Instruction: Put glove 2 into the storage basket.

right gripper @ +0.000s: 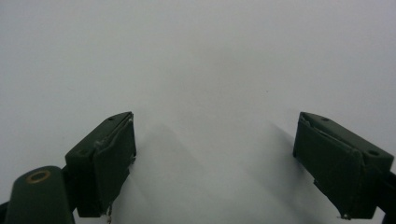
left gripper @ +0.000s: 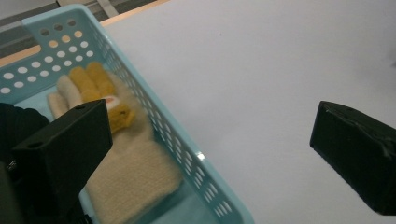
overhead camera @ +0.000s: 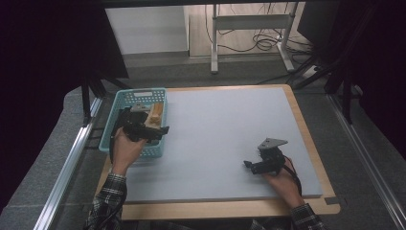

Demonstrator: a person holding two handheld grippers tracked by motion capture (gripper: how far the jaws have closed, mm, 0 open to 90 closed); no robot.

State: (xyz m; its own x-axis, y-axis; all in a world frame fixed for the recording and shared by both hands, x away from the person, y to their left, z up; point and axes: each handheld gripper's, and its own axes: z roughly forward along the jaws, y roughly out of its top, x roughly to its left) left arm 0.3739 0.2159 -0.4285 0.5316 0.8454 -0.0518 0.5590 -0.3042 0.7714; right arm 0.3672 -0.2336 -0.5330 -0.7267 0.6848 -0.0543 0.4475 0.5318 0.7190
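Observation:
A cream knit glove (left gripper: 135,163) with yellow fingers lies inside a light blue perforated basket (left gripper: 154,116). In the high view the basket (overhead camera: 141,92) stands at the table's left edge, with the glove (overhead camera: 155,114) against its right wall. My left gripper (overhead camera: 160,130) hovers over the basket's near right corner. It is open (left gripper: 210,126), one jaw above the glove and the other above the mat, with nothing between them. My right gripper (overhead camera: 249,165) rests low over the mat at the near right, open and empty (right gripper: 215,135).
A pale grey mat (overhead camera: 230,129) covers the wooden table (overhead camera: 225,209). Beyond the table's far edge stand a white frame (overhead camera: 249,21) and loose cables on the floor. Dark stands flank both sides.

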